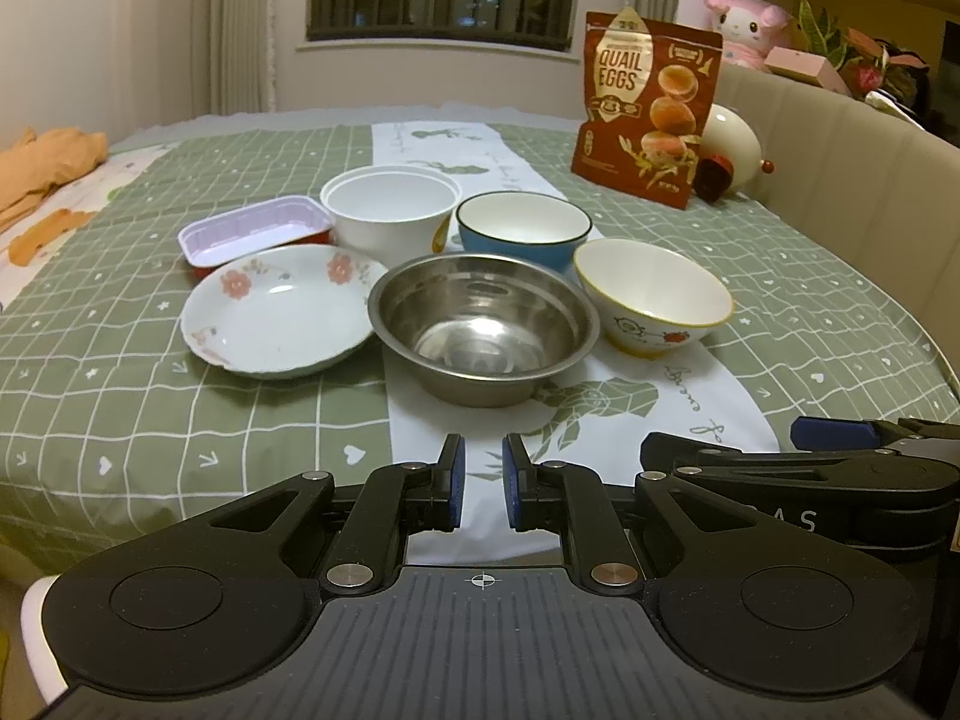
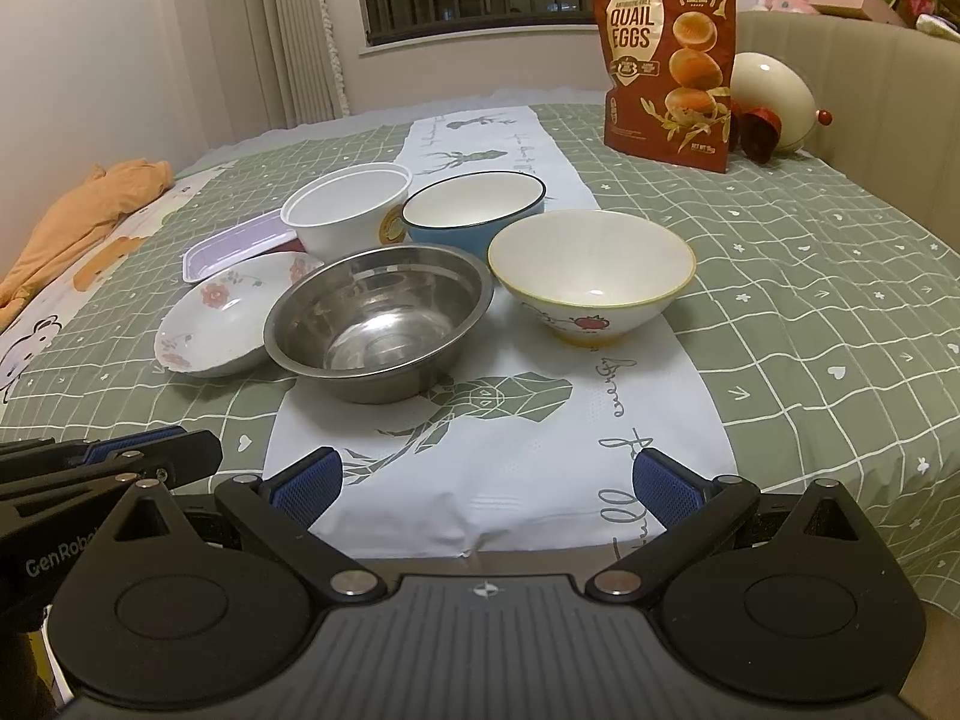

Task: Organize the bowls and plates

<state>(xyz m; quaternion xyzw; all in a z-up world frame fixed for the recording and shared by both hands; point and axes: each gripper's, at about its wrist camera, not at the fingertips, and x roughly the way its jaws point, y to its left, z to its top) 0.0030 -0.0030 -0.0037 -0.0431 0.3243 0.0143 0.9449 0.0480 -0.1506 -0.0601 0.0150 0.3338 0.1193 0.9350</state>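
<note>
A shiny stainless-steel bowl (image 1: 483, 333) stands upright on the bed's green checked cover (image 1: 150, 396). Left of it sits a scalloped floral plate (image 1: 285, 309); right, a yellow-rimmed ceramic bowl (image 1: 653, 299); behind, a blue bowl (image 1: 523, 229), white foam tub (image 1: 390, 208) and oblong tray (image 1: 255, 234) lying crosswise. The left gripper (image 1: 483, 471), nearly closed and empty, and the right gripper (image 2: 486, 483), spread wide and empty, hover well short of the steel bowl.

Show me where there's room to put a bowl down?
Free: the white cloth strip between the steel bowl and the grippers, and the green checked cover right of the yellow-rimmed white bowl. Crowded: the cluster of dishes in the middle, nearly touching.
</note>
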